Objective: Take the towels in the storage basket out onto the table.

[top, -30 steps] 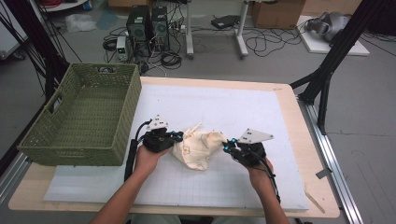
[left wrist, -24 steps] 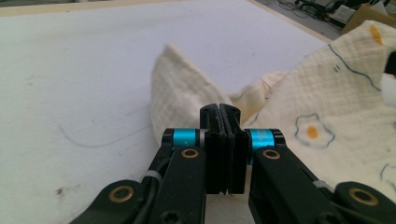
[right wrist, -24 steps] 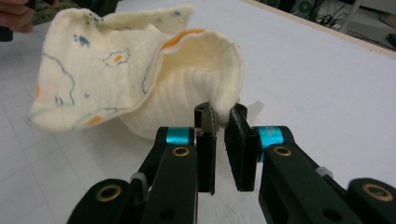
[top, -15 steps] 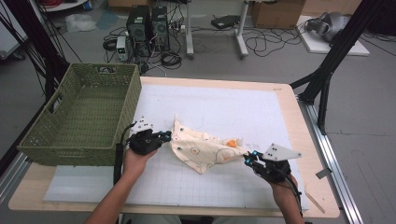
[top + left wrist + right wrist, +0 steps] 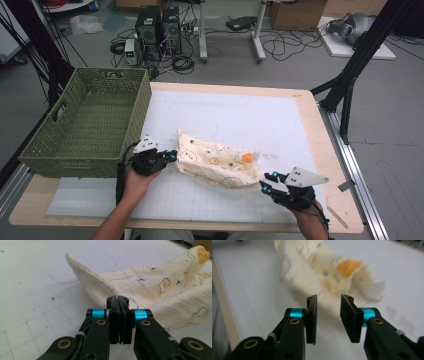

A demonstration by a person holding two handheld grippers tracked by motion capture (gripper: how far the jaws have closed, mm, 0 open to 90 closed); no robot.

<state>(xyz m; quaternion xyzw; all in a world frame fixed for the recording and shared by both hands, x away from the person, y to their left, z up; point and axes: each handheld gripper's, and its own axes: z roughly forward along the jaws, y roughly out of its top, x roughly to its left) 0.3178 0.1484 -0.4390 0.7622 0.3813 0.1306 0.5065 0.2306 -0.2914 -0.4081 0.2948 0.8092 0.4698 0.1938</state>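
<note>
cloth (image 5: 215, 162): cream, printed, lying half spread on the white mat (image 5: 260, 125), a little left of middle and near my side; its right end is bunched, with an orange patch on top.
left gripper (image 5: 120, 305): I have its jaws closed on the cloth's left edge; from its own camera the hem (image 5: 85, 277) rises away from the pinch, so I judge the hold is on one corner.
right gripper (image 5: 329, 305): jaws apart, nothing between them, just short of the bunched end; its picture is blurred, so I can't tell which layer lies nearest.
step: I take this as spreading the cloth flat, with the right side needing a new hold.
how to do it well: I keep the left pinch low and steady as an anchor, bring the right jaws down at the far corner of the bunch, and take one layer only, not the whole lump.
pull: I draw outward along the mat, away from the left gripper, gently, so the anchored corner does not slip out.
basket (image 5: 85, 125): green, at the table's left, near the left gripper; I keep the cloth off its wall while stretching.
</note>
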